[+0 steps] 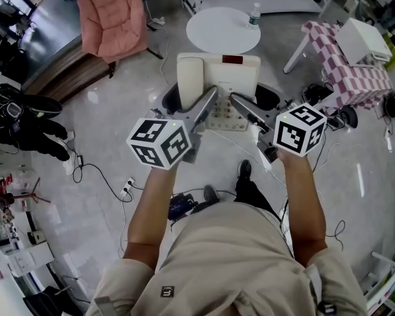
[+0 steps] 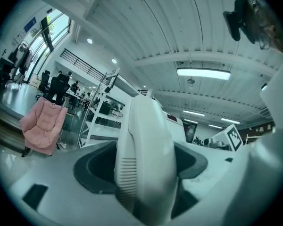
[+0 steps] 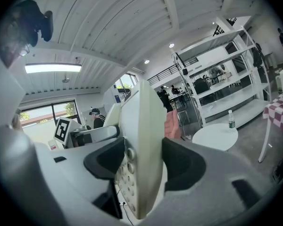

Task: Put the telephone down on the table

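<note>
A cream desk telephone with its handset on the left and a keypad hangs in the air between both grippers, above the floor and short of the round white table. My left gripper is shut on the handset side; in the left gripper view the handset fills the space between the dark jaws of that gripper. My right gripper is shut on the keypad side; the right gripper view shows the telephone body edge-on, clamped in that gripper.
A water bottle stands at the round table's far right edge. A pink armchair is at the back left. A checkered-cloth table with a white box stands at the right. Cables and a power strip lie on the floor.
</note>
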